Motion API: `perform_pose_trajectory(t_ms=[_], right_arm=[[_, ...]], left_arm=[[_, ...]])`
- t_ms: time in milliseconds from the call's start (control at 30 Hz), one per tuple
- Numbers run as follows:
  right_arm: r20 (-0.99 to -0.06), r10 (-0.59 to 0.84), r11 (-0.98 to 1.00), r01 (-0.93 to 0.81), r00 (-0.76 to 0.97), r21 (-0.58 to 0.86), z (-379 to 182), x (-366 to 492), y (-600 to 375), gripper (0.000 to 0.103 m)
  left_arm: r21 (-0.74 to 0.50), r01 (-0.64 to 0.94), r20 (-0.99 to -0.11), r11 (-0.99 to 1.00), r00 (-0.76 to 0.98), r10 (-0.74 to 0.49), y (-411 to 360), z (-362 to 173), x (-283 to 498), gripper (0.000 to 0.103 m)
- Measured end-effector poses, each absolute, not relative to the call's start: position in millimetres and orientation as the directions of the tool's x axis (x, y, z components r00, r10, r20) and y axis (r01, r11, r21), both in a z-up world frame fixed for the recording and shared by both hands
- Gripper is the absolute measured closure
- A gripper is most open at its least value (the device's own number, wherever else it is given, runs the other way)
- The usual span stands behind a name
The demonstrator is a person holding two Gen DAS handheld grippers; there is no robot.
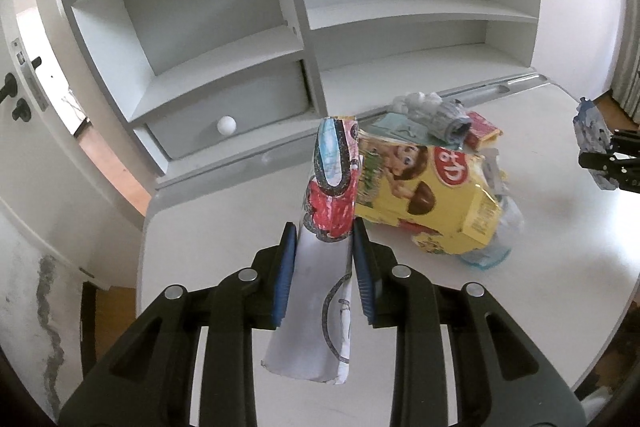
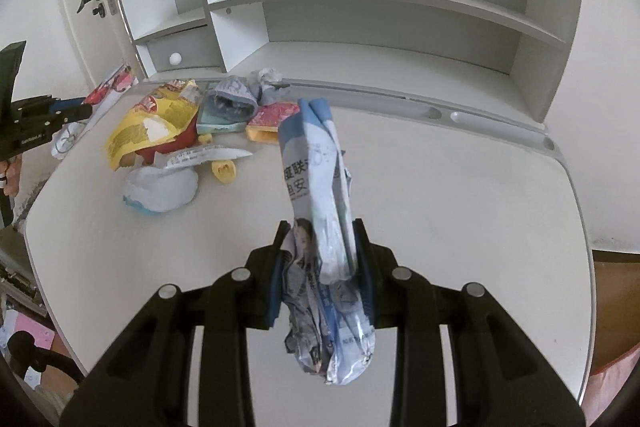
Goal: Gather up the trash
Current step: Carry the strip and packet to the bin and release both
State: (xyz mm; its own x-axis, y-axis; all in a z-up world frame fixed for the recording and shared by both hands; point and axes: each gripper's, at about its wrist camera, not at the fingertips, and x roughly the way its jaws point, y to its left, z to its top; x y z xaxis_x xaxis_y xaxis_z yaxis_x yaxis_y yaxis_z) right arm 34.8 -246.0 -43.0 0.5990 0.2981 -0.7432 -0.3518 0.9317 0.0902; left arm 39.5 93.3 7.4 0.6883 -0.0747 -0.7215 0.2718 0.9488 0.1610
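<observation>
White bench (image 2: 440, 187), with a shelf unit (image 2: 360, 27) along its far edge.

Item 1: trash pile (image 2: 188, 131), on the bench just in front of the shelf unit's drawer side; yellow snack bag (image 1: 432, 195) on top, with crumpled wrappers, a red packet and a pale blue pouch touching or just beside it.

Item 2: coloured paper sheet (image 1: 332, 227), folded, pinched between the fingers of the left gripper (image 1: 325, 267); long axis running forward along the fingers, toward the pile, which lies just ahead and slightly right.

Item 3: blue-and-white foil wrapper (image 2: 320, 211), crumpled, clamped in the right gripper (image 2: 322, 267); long axis likewise along the fingers, pile ahead and to the left, well apart.

Judgement: both hands are loaded above the bench; the left is nearer the pile. No bin shows, so the drop point cannot be told.
</observation>
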Motion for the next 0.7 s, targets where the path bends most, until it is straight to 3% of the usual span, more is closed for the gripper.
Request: perform_pose_trajectory(t_ms=[167, 333, 500, 700], right_arm=[[-0.741, 0.298, 0.935, -0.341, 0.601, 0.099, -45.8, 27.2, -251.0, 0.072], [-0.711, 0.319, 0.942, -0.294, 0.626, 0.164, -32.9, 13.0, -281.0, 0.072], [-0.665, 0.219, 0.974, -0.120, 0.714, 0.192, -6.8, -39.0, -361.6, 0.072], [-0.671, 0.018, 0.944, 0.210, 0.741, 0.256, -3.4, -144.1, -491.8, 0.072]], left_arm=[[0.139, 0.275, -0.716, 0.951, 0.691, -0.095, 88.5, 9.3, 31.5, 0.076], [0.090, 0.354, -0.670, 0.931, 0.713, -0.206, 52.9, 34.2, 15.4, 0.076], [0.099, 0.605, -0.617, 0.790, 0.660, -0.428, -56.9, 57.8, -13.8, 0.076], [0.047, 0.924, -0.649, 0.381, 0.318, -0.691, -250.8, 41.0, -85.7, 0.076]])
